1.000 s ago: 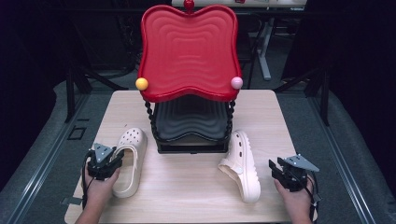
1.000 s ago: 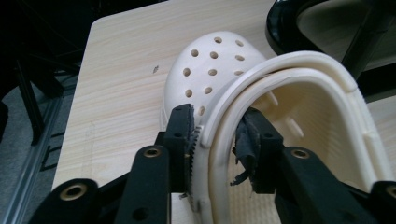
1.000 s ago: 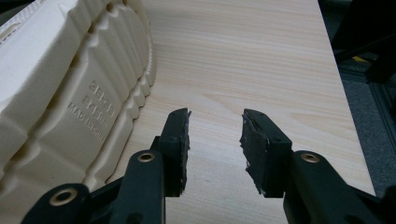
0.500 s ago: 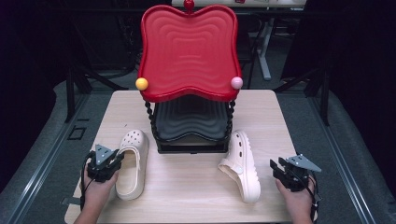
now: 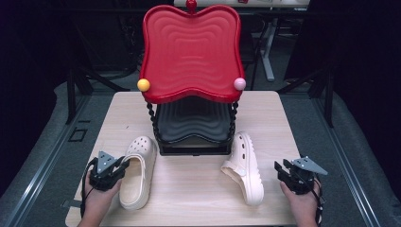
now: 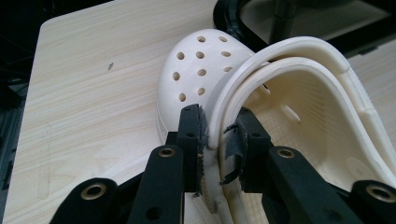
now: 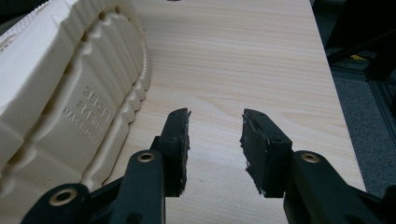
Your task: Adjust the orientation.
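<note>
Cream clog (image 5: 137, 172) on the left side of the table (image 5: 198, 189) is pinched at its side wall by the left tongs (image 6: 218, 140), the jaws having just closed in on the rim. Right tongs (image 7: 215, 140) are held spread over bare wood, just beside the second clog (image 5: 243, 165), which is tipped on its side.

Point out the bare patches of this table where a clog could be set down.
Bare wood lies between the left clog and the right clog, in front of the rack, and along both sides of the rack toward the table's far corners. The front corners are crowded: the left gripper clamps the left clog's rim; the open right gripper sits beside the right clog.
</note>
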### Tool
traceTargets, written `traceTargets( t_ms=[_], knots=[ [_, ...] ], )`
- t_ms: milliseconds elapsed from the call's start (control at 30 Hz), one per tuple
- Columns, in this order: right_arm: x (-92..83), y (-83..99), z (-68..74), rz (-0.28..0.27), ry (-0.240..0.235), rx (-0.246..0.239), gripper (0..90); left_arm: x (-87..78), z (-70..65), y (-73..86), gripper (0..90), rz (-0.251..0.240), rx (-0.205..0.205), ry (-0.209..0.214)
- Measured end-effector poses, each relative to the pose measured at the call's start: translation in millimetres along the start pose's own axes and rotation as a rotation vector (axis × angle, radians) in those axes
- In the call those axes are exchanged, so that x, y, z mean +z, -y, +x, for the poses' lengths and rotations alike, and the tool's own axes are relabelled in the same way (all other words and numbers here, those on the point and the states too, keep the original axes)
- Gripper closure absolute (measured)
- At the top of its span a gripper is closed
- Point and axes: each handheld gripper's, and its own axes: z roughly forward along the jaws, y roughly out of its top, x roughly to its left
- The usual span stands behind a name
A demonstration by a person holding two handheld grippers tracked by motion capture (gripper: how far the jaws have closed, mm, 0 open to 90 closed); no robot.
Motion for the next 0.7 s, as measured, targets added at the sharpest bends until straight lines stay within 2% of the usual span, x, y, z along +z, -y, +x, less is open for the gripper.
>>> traceTargets(
  t_ms=[100,200,367,467,533,700],
  knots=[
    [-0.3,-0.1,0.0,0.001,0.001,-0.002,61.2,0.0,-2.7,-0.5,75.1,0.004,0.008,0.000],
    [-0.5,0.1,0.3,-0.005,-0.006,0.005,61.2,-1.0,-5.7,-0.5,75.1,0.001,0.007,0.021],
    [-1.4,0.0,0.1,-0.002,-0.003,0.004,61.1,-1.1,-9.1,-0.9,74.4,0.007,0.014,0.022],
    [-1.2,-0.1,0.5,-0.004,-0.006,0.002,61.1,-0.9,-8.3,-0.1,73.1,0.001,0.000,0.027],
    [-1.3,-0.3,2.2,-0.010,-0.004,0.005,60.7,-1.9,-8.0,0.5,68.0,-0.017,-0.030,0.051],
    [-3.2,-1.4,3.9,-0.011,-0.002,-0.005,60.2,-6.7,-12.8,-1.6,64.1,-0.026,0.011,0.027]
  ],
)
